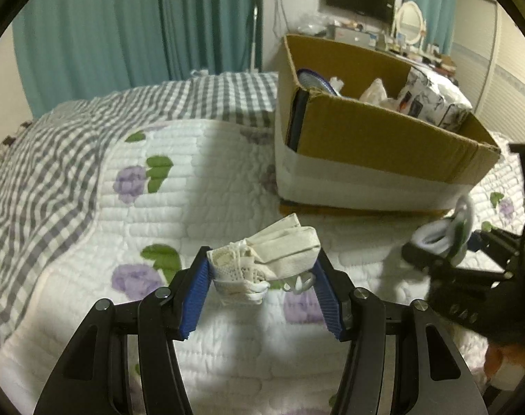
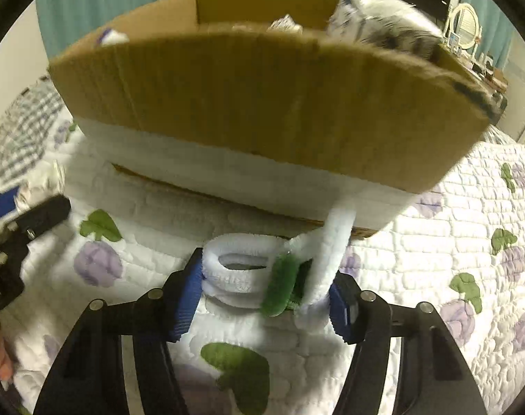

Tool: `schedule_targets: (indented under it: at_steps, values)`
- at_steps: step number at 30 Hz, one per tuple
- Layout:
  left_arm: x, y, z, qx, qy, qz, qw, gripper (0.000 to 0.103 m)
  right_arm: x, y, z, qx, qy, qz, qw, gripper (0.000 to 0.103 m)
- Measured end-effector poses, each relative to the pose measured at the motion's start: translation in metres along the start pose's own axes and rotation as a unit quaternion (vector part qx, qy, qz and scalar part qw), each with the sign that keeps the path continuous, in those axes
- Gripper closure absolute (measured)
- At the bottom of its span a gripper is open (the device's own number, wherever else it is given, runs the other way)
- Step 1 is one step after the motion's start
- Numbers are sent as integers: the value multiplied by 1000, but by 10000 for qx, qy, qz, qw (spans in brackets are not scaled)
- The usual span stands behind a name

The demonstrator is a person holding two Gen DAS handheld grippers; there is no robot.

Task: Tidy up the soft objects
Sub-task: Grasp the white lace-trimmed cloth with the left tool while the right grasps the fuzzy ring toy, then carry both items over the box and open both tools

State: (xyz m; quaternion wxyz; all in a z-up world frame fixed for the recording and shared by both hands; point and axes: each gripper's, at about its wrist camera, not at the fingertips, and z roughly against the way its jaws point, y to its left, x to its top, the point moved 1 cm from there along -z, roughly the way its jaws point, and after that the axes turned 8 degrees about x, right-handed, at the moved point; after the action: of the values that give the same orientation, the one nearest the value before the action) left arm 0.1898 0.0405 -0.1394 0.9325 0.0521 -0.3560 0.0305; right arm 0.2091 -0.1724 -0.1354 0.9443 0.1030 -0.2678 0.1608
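Left tool (image 1: 262, 276): clamped on a bundle of cream cloth (image 1: 279, 256); the blue pads (image 1: 193, 297) stand fairly wide because the bundle fills the gap between them.
Cream cloth: folded and bunched, with a lacy mesh part and white cords at its near left end; its long axis runs across the tool, from lower left up to upper right. It is held above the bed quilt (image 1: 158, 173), in front of the cardboard box (image 1: 383, 159).
Right tool (image 2: 265, 287): closed on a cluster of fuzzy rings (image 2: 241, 269), the pads pressing it from both sides at a medium opening.
Fuzzy rings: linked white loops with one green loop (image 2: 279, 287) among them. The widest white loop lies nearly flat, its long axis left to right; another white loop (image 2: 331, 256) stands on edge, tilting up to the right towards the box wall.
Rings' place: above the flowered quilt (image 2: 470, 207), just in front of the near wall of the cardboard box (image 2: 262, 86).
Cardboard box: open-topped, on the bed, with a patterned pillow (image 1: 435, 100) and other soft items inside.
Left-wrist view: the right tool (image 1: 445, 242) appears at the right edge, carrying the rings.
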Motion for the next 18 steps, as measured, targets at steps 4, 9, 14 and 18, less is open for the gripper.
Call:
schedule_targets:
  at_steps: [4,9,14,18]
  values:
    - [-5,1,13,53,-50,27,10000,47,-5,1,25,106,-154,-21,9998,43]
    - [-6,-5,36,20,-191,-71,9998,47,-9,5,57,119,-344,166,9992,43]
    - [-2,-13,61,-24,-325,-187,9993,47,-3,13,93,183,-624,249,9976,43]
    - [7,-18,81,-3,-496,-228,9985,47,2,19,127,188,-915,393,9949,42]
